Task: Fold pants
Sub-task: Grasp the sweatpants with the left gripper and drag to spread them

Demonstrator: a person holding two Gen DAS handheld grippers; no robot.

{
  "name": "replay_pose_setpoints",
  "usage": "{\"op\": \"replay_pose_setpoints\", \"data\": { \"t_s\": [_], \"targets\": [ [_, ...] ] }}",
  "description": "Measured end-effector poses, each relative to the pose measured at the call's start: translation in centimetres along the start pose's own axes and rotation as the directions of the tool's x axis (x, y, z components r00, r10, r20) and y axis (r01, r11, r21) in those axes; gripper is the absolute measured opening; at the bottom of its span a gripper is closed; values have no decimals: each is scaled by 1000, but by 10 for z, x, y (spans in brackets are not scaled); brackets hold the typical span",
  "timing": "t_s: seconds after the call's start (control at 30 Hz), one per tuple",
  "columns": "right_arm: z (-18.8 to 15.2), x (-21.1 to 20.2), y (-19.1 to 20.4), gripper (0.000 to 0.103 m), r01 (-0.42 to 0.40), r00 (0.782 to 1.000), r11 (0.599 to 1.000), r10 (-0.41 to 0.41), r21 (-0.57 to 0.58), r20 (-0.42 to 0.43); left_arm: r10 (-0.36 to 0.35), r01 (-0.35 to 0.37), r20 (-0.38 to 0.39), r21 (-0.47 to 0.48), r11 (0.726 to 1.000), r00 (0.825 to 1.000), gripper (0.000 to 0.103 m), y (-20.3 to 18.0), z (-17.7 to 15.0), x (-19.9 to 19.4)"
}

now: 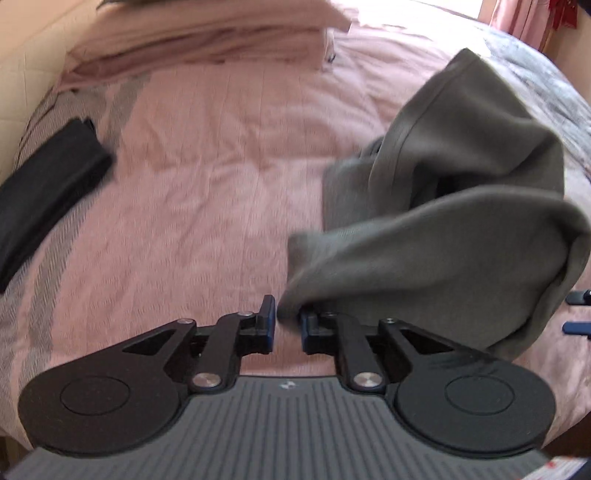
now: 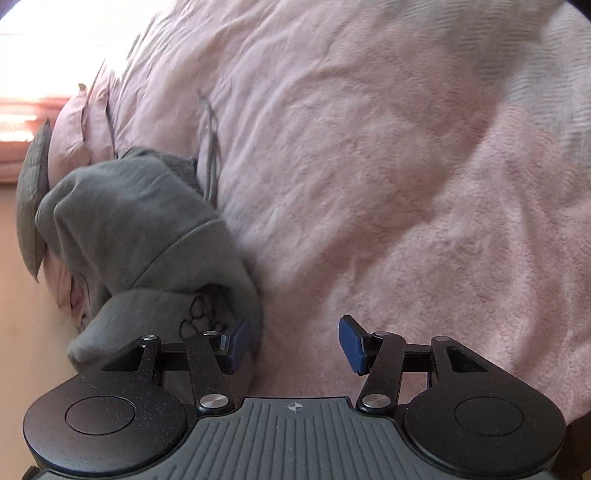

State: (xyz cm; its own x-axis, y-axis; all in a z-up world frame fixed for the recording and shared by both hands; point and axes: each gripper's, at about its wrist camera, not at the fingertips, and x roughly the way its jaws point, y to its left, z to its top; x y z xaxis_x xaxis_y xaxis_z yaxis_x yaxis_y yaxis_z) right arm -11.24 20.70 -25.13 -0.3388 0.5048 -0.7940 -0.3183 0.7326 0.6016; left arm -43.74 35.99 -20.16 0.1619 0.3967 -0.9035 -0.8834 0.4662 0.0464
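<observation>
A bed spread with a wrinkled pink textured cover (image 1: 207, 192) fills both views, folded pink bedding (image 1: 207, 33) stacked at its far end and a folded black garment (image 1: 48, 188) lying at the left edge. The crumpled grey-green knit pants (image 1: 461, 206) are lifted off the cover, bunched to the right. The left gripper (image 1: 289, 321) has its fingers nearly closed, pinching a corner of them. The right gripper (image 2: 293, 345) stands wide open, empty, its left finger (image 2: 238, 343) beside the fabric.

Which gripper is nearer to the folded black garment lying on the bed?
Left. The left gripper has the folded black garment in its view, off to its left, while pinching the grey pants. The right gripper shows no black garment at all.
</observation>
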Motion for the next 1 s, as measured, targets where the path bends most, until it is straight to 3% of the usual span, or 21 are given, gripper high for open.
{"op": "replay_pose_setpoints", "data": {
  "t_s": [0.07,0.13,0.27,0.37,0.43,0.47,0.57,0.6,0.67,0.7,0.73,0.77,0.8,0.83,0.9,0.93,1.0],
  "targets": [
    [-1,-2,1,50,21,1000,999,-20,-27,6,6,-7,6,26,1000,1000,22,1,-6,-3],
    [1,-8,-6,50,49,999,999,-49,-7,22,16,-17,12,94,995,1000,37,-3,-10,-10],
    [7,-29,-26,50,94,994,994,-97,58,52,18,-20,9,215,977,1000,40,-14,-11,-28],
    [11,-48,-40,50,128,988,989,-135,78,81,-49,27,74,276,961,996,42,-25,3,-56],
    [13,-58,-50,50,144,984,985,-153,99,94,-92,36,139,361,932,986,62,-44,14,-69],
    [13,-61,-53,50,150,982,983,-161,109,98,-110,33,165,410,911,980,66,-56,18,-70],
    [16,-70,-65,50,164,979,975,-180,150,101,-176,68,155,532,844,972,67,-94,30,-51],
    [17,-72,-68,50,162,978,973,-180,163,101,-194,79,143,569,818,971,66,-108,32,-41],
    [17,-79,-75,50,159,979,972,-178,173,101,-222,96,118,644,759,968,53,-136,35,-27],
    [18,-83,-78,50,158,979,972,-178,172,103,-233,100,104,684,723,967,21,-151,35,-21],
    [19,-86,-80,50,160,978,973,-180,169,106,-228,89,104,708,700,968,4,-162,36,-16],
    [19,-89,-82,50,162,977,973,-182,166,110,-226,74,121,713,698,967,4,-169,38,-19],
    [20,-92,-84,50,161,977,973,-182,167,115,-249,70,162,692,718,955,4,-171,43,-28],
    [21,-96,-87,50,158,977,973,-179,171,119,-273,84,200,643,761,941,4,-164,50,-40],
    [23,-101,-92,50,146,976,973,-171,179,132,-276,121,283,465,877,918,4,-133,64,-66],
    [24,-103,-93,50,143,976,973,-169,180,138,-244,118,321,365,924,915,4,-112,66,-77],
    [25,-104,-96,50,145,974,973,-172,178,145,-140,85,346,170,982,928,4,-65,61,-91]
  ]
}}
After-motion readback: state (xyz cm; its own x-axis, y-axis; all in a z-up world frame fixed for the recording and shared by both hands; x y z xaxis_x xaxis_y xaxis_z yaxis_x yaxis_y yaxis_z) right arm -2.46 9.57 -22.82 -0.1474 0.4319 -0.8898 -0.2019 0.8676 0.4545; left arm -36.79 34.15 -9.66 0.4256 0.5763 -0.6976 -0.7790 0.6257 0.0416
